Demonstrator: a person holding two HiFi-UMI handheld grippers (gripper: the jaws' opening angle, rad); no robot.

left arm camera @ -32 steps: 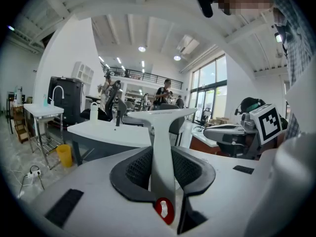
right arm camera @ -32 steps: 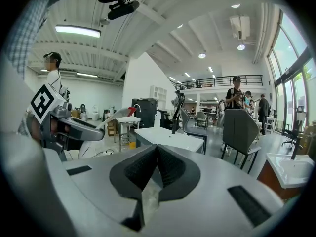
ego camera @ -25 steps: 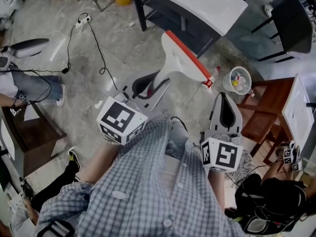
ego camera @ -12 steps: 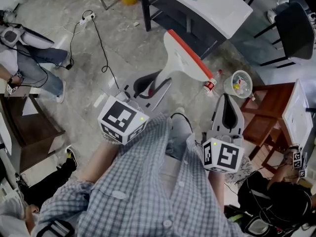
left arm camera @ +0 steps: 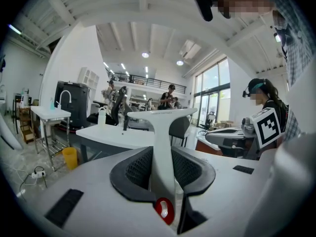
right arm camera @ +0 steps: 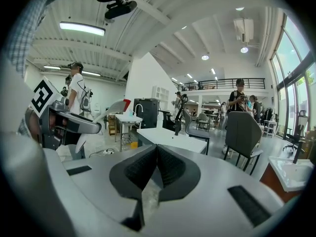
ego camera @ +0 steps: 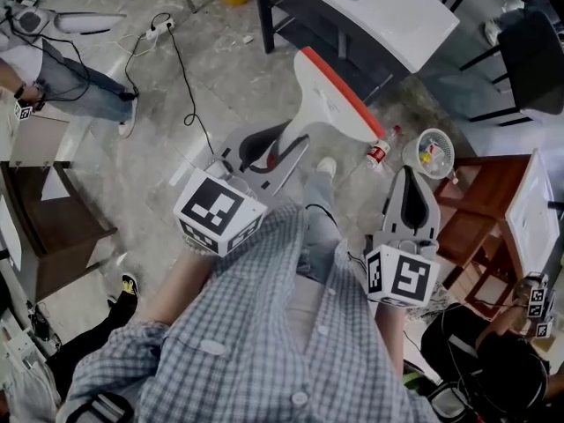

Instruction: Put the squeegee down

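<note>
A large workshop is shown from above, with a grey stone floor and a white table at the top of the head view. The left gripper is clenched on the white handle of the squeegee. In the left gripper view the handle is pinched upright between the dark pads. From there the handle runs forward along the gripper's own line, and the red-edged blade is set crosswise at its far end. The squeegee is held in the air over the floor, with the table edge just beyond the blade. The table is judged the nearest surface for setting it down, straight ahead of the left gripper. The right gripper is held well apart to the right, with its jaws pressed together on nothing.
</note>
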